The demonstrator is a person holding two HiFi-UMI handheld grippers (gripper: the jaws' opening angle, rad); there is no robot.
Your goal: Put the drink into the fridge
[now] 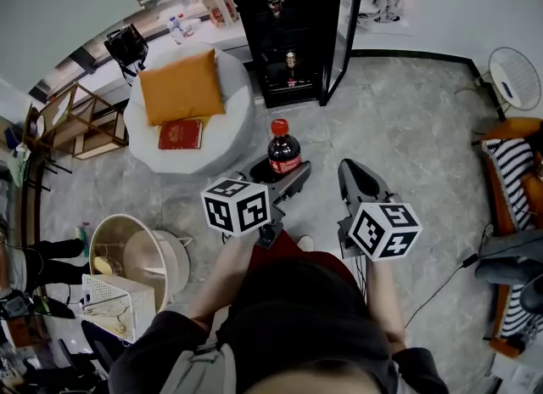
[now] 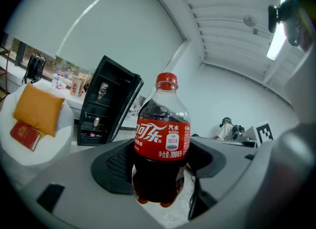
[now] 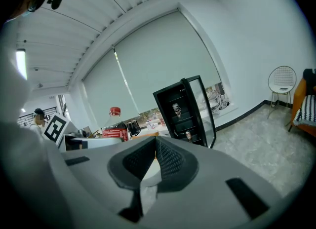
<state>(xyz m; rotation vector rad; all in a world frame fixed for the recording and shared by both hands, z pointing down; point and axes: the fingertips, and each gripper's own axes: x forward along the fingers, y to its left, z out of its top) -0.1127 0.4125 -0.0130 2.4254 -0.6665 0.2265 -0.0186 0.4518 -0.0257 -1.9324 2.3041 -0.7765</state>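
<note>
Head view steeply downward; both gripper views low, forward, toward the shared open fridge (image 1: 280, 44).

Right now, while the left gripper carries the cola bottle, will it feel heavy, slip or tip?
The bottle looks nearly full, so probably heavy for its size. Its smooth round plastic might turn between the fingers. Tall and narrow, it could tip when set down.

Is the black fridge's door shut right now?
No, the fridge has its glass door swung wide open, standing out from its right side in the head view.
</note>
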